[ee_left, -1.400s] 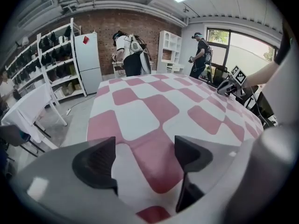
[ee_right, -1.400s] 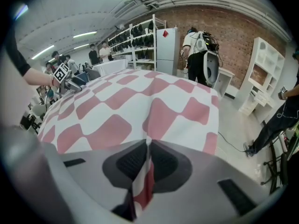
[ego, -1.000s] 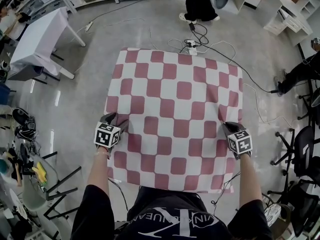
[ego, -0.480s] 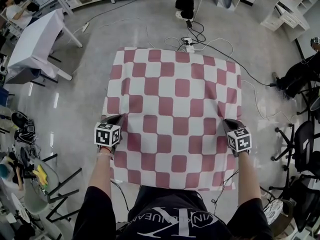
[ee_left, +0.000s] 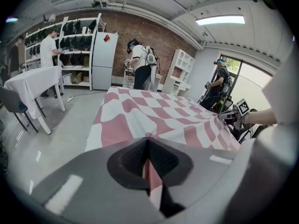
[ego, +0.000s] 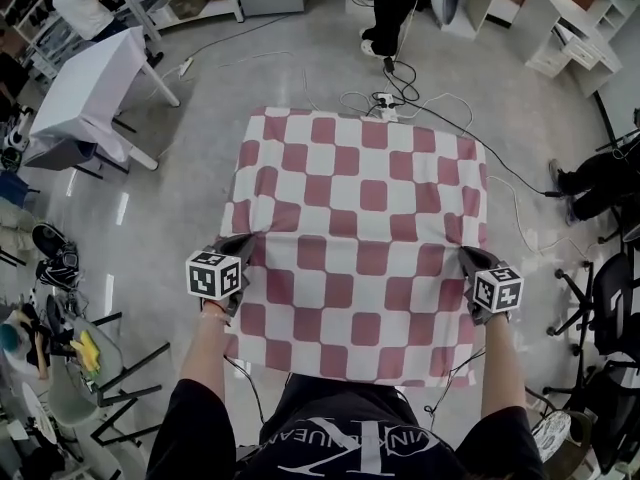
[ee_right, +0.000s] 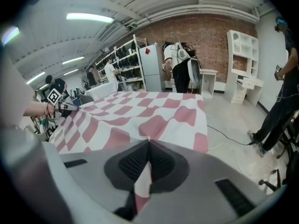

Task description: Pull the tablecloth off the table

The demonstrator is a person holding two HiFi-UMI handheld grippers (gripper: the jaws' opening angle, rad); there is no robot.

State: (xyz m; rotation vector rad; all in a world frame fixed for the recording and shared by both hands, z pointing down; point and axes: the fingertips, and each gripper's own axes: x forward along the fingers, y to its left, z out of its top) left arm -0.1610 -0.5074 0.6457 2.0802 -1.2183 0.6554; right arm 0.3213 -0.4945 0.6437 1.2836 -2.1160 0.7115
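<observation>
Tablecloth (ego: 365, 218), red-white check, spread flat mid-scene. Left gripper (ego: 238, 248): jaws just closed, clenched on pinched fold of cloth at near-left edge. Right gripper (ego: 467, 260): clenched on fold, near-right edge.

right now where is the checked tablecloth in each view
Head view: the checked tablecloth fills the centre, its side edges pinched by the left gripper and right gripper.
Left gripper view: tablecloth spreads centre to right, a fold shut in the jaws.
Right gripper view: tablecloth spreads centre to left, a fold shut in the jaws.
Shared landmark: the standing person beyond its far edge.
</observation>
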